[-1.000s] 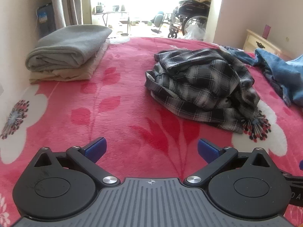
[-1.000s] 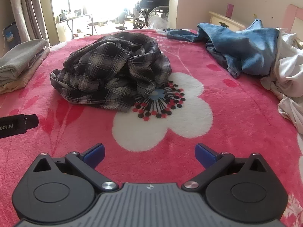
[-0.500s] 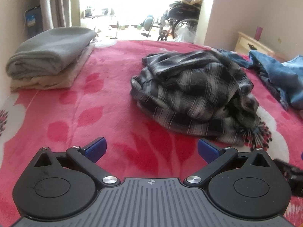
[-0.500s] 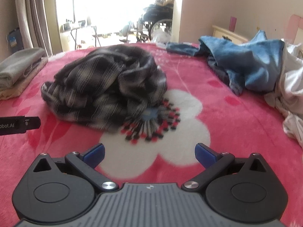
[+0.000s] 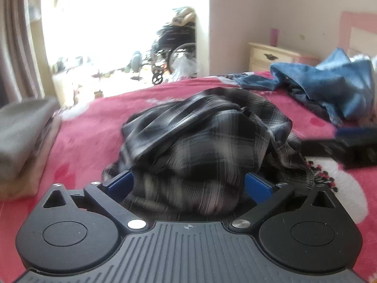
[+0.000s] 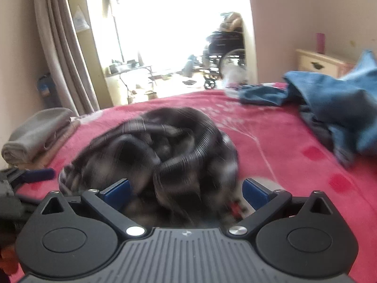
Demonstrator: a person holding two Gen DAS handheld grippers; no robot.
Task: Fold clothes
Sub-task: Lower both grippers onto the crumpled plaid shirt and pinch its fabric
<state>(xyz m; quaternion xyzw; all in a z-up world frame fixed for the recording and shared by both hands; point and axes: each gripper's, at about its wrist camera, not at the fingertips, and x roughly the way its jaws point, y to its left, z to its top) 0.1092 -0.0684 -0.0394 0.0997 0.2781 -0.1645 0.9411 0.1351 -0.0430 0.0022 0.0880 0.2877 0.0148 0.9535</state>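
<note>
A crumpled black-and-white plaid shirt (image 5: 202,141) lies in a heap on the pink flowered blanket (image 5: 89,141). My left gripper (image 5: 188,184) is open, its blue pads on either side of the shirt's near edge, and cloth fills the gap between them. In the right wrist view the same plaid shirt (image 6: 169,146) is blurred; my right gripper (image 6: 186,188) is open with the heap's near side between its blue pads. The right gripper (image 5: 344,146) shows at the right edge of the left wrist view, and the left gripper (image 6: 28,176) at the left of the right wrist view.
Folded grey and beige clothes (image 6: 40,134) are stacked at the blanket's left side. A blue denim garment (image 6: 339,108) lies crumpled at the right. A cream nightstand (image 5: 271,56) stands by the far wall; a wheelchair (image 6: 223,54) is in the bright doorway.
Both grippers have moved forward and down onto the plaid shirt; it was well ahead of them before and now sits between their open pads. The views are now motion-blurred.
</note>
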